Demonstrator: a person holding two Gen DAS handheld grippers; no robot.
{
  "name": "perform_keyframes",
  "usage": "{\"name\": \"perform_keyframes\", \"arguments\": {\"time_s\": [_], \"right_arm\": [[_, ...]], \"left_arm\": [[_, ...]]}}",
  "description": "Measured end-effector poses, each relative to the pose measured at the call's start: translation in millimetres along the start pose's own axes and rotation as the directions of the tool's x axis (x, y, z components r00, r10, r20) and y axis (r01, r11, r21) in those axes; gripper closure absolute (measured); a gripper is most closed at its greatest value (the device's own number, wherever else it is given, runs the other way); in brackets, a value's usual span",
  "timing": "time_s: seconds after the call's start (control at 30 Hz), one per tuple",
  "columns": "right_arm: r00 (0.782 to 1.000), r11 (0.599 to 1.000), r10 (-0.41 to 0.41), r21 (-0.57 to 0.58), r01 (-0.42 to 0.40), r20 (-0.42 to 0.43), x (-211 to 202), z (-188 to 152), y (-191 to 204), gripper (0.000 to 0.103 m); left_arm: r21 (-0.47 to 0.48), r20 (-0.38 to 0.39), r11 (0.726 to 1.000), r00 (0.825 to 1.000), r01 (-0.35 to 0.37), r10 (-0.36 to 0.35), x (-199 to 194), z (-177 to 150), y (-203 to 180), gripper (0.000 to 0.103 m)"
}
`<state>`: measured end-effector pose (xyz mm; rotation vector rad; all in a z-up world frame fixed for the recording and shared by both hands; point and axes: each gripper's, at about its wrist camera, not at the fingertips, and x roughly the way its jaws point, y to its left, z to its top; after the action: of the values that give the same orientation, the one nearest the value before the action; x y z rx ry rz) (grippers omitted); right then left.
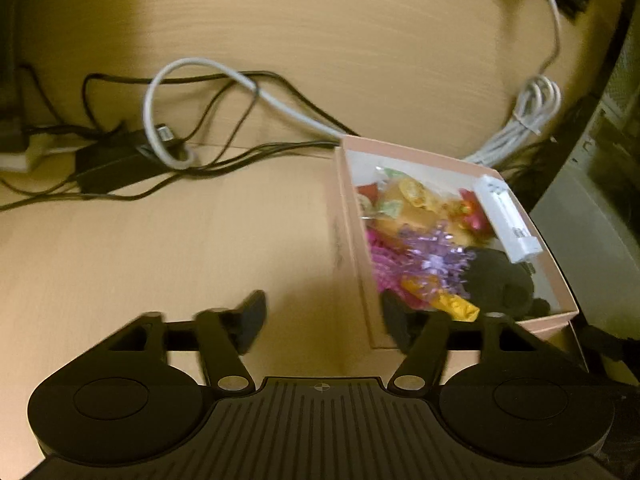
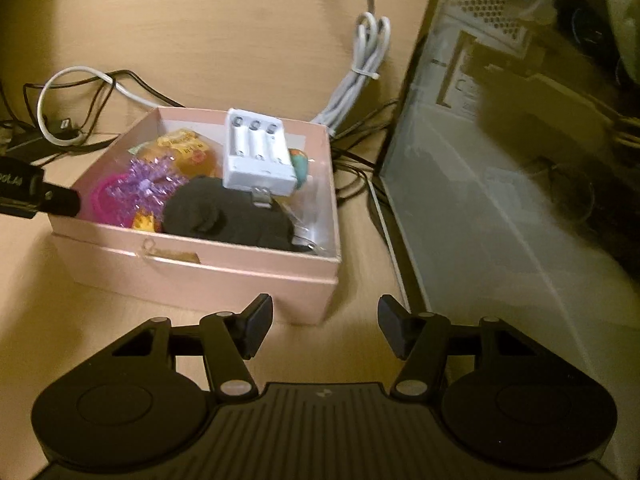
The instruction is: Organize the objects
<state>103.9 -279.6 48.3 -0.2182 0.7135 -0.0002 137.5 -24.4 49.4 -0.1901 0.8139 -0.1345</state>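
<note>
Found the open pink box [image 2: 240, 280] on the tabletop [image 1: 160, 260], just ahead of the right tongs [image 2: 325, 320] and a little to their left, its near corner close to their left finger. Saw those tongs moderately parted and holding nothing, with bare tabletop between the fingers. Caught the left tongs [image 1: 323, 316] spread wide and also gripping nothing, straddling the box's left wall: left finger outside over the tabletop, right finger over the near inside corner, pads apart from the wall. Counted inside the box a white battery charger [image 2: 258, 152] tilted up against the far wall, a lump of black fabric [image 2: 224, 216] under its near end, a purple tinsel bow [image 2: 148, 188] to the left of that, a pink ring [image 2: 106, 200] beside the bow, and a yellow packet [image 2: 188, 152] behind it. Noted a tied grey cable bundle [image 2: 360, 80] beyond the box, a computer case [image 2: 500, 160] off to the right of the right tongs, and a tangle of black wires with a black adapter [image 1: 112, 164] well ahead of the left tongs, to their left.
</note>
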Motion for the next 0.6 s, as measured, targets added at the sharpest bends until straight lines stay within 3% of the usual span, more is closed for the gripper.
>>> {"name": "perform_keyframes", "arguments": {"time_s": [0.27, 0.6], "right_arm": [[0.996, 0.996, 0.078, -0.052, -0.076, 0.032, 4, 22, 48, 0.044], [0.998, 0.997, 0.070, -0.036, -0.070, 0.007, 11, 37, 68, 0.044]], "left_arm": [[-0.082, 0.012, 0.995, 0.999, -0.049, 0.050, 3, 11, 53, 0.005], [-0.088, 0.022, 0.995, 0.999, -0.048, 0.050, 5, 21, 77, 0.004]]}}
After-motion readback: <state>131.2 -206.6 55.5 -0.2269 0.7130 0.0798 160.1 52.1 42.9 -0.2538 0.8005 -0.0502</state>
